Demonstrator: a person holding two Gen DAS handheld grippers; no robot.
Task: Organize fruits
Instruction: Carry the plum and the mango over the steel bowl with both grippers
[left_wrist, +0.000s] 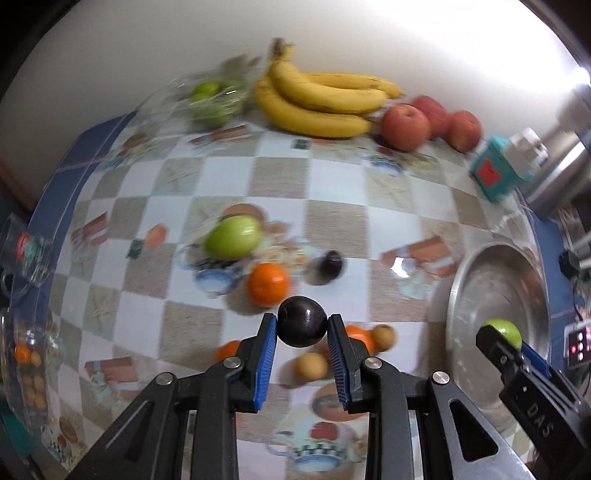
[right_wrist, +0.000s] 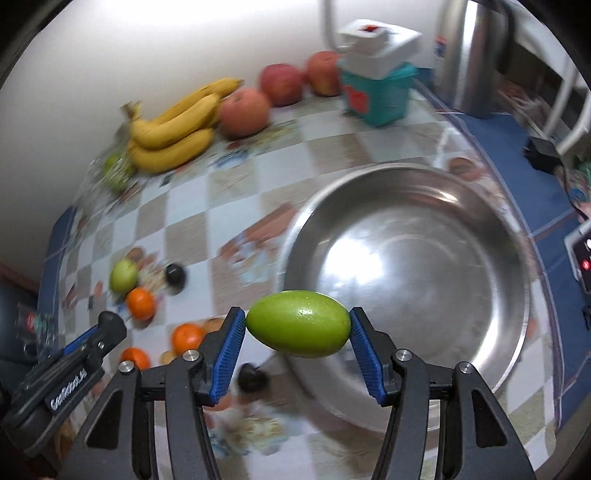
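My left gripper is shut on a dark plum, held above the checkered table. My right gripper is shut on a green mango, held at the near left rim of a steel bowl. In the left wrist view the right gripper shows by the bowl. On the table lie a green mango, an orange, a second dark plum, more oranges and small tan fruits. The left gripper's body shows in the right wrist view.
Bananas and red apples lie at the back by the wall, beside a clear bag of green fruits. A teal box and a steel kettle stand at the back right. A glass bowl of small fruits sits at the left edge.
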